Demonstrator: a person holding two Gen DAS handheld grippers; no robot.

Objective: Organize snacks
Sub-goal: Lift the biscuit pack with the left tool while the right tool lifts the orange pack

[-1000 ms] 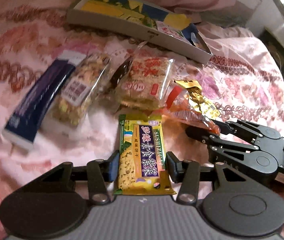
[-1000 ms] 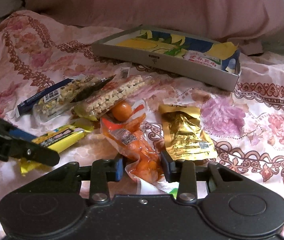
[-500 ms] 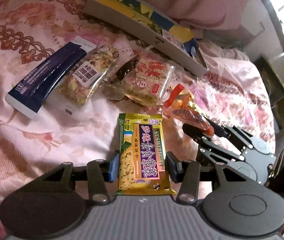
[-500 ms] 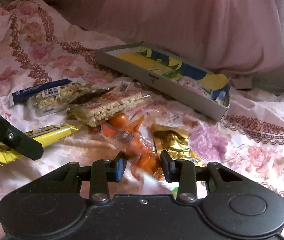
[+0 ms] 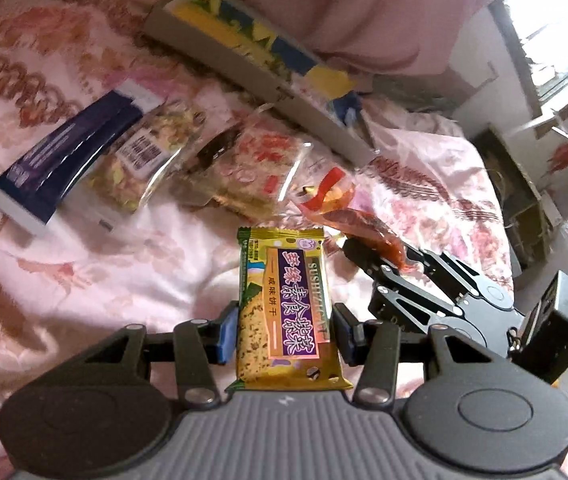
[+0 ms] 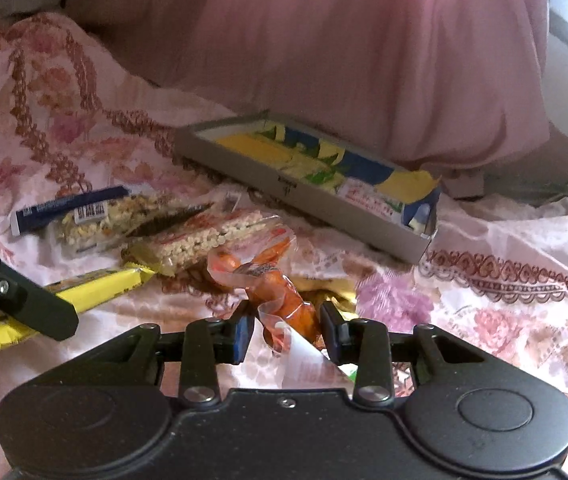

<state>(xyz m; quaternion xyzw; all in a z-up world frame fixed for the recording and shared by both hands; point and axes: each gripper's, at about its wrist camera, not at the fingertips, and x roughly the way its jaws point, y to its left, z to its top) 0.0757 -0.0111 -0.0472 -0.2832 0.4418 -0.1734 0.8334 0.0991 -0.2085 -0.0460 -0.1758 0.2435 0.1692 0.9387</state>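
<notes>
My left tongs (image 5: 282,334) clamp a flat, glossy yellow-and-purple biscuit wrapper (image 5: 284,308) at lower centre of the left view, lifted above the floral pink bedsheet (image 5: 84,272). My right tongs (image 6: 285,330) pinch a crinkly, translucent orange snack pouch (image 6: 280,296) at centre bottom of the right view. Toward the upper middle there sits a shallow grey cardboard tray (image 6: 284,188) with a yellow-and-blue printed lining. A smooth navy rectangular packet (image 5: 64,160) and clear cereal bars (image 5: 148,160) lie at left.
</notes>
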